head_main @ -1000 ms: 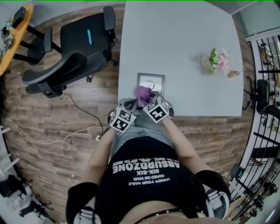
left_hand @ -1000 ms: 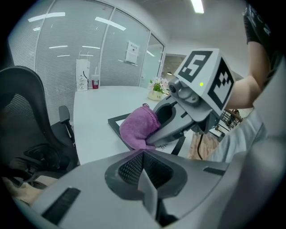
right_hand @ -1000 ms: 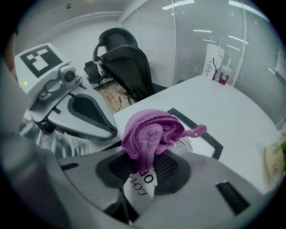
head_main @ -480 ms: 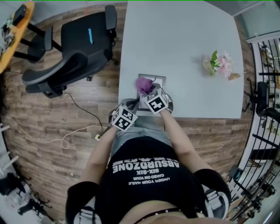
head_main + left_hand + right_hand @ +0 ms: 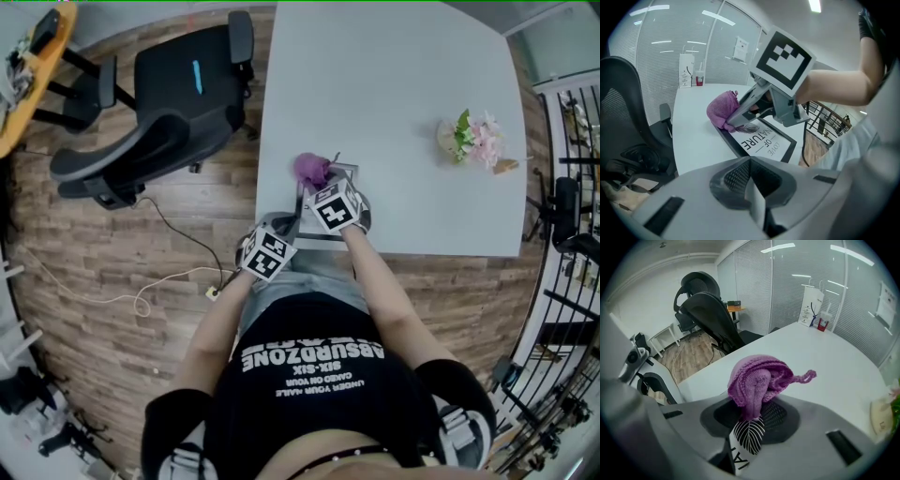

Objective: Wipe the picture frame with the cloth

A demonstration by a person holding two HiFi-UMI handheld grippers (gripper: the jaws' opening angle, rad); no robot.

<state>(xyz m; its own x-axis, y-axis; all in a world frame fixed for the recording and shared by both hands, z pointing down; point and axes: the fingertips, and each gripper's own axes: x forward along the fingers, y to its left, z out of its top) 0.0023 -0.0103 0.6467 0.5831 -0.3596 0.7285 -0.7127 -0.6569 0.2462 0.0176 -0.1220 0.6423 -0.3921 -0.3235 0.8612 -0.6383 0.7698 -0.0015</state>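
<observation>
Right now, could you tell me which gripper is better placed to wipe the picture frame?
Right. The right gripper is shut on the cloth, which rests on the picture frame; the left gripper is shut, empty, beside it.

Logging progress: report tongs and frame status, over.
Right tongs shut on purple knitted cloth, pressed on black-framed picture, far corner. Left tongs shut, empty, short of frame. Nothing blocking.

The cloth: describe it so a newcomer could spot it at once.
Find the white table, then the black picture frame at its near edge. The cloth sits at the frame's far end in the right gripper: the only purple, knitted thing there.
</observation>
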